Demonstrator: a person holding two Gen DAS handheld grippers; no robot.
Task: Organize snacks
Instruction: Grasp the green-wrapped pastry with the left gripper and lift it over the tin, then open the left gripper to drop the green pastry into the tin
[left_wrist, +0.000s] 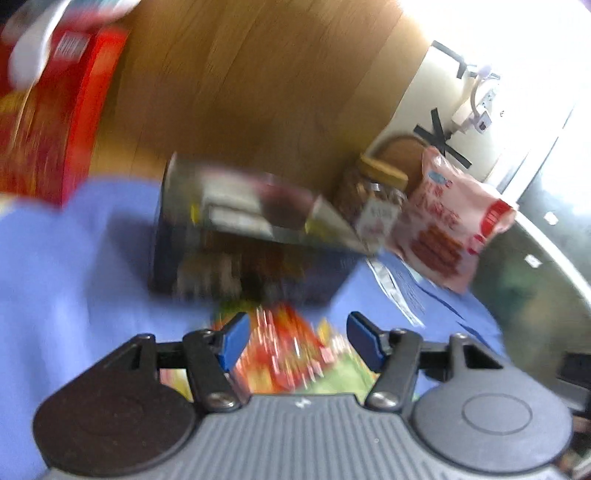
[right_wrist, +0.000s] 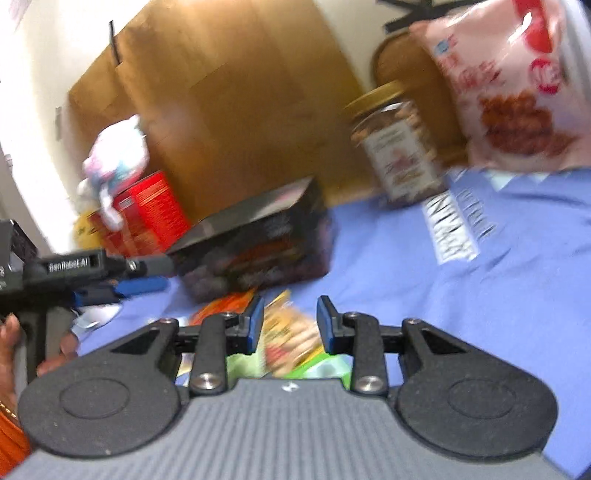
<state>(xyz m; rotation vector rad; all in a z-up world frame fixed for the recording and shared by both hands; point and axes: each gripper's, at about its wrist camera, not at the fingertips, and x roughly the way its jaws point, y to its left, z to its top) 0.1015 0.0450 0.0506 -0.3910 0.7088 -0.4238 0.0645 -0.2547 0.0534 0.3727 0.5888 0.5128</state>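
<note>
Mid-sort. Our left hand-held gripper (left_wrist: 295, 338) hovers part-open over a flat, colourful snack packet (left_wrist: 291, 354) on the blue-covered tabletop (left_wrist: 74, 266), pads not pressing. Right hand-held gripper (right_wrist: 290, 321) stands narrower over the same packet, gripping nothing. Next, we judge: close on 1 edge and lift toward the dark box (left_wrist: 251, 240).

The work surface is covered by a periwinkle-blue cloth (right_wrist: 461, 280) bearing a white printed patch. Behind it stands a large brown cardboard panel (left_wrist: 251, 85), creased vertically. The wall (left_wrist: 439, 85) is cream, marked with strips of black tape (left_wrist: 441, 138); a wall socket (left_wrist: 480, 110) carries a plugged-in adapter and cable. Strong daylight washes out the upper right of the left wrist view.
</note>
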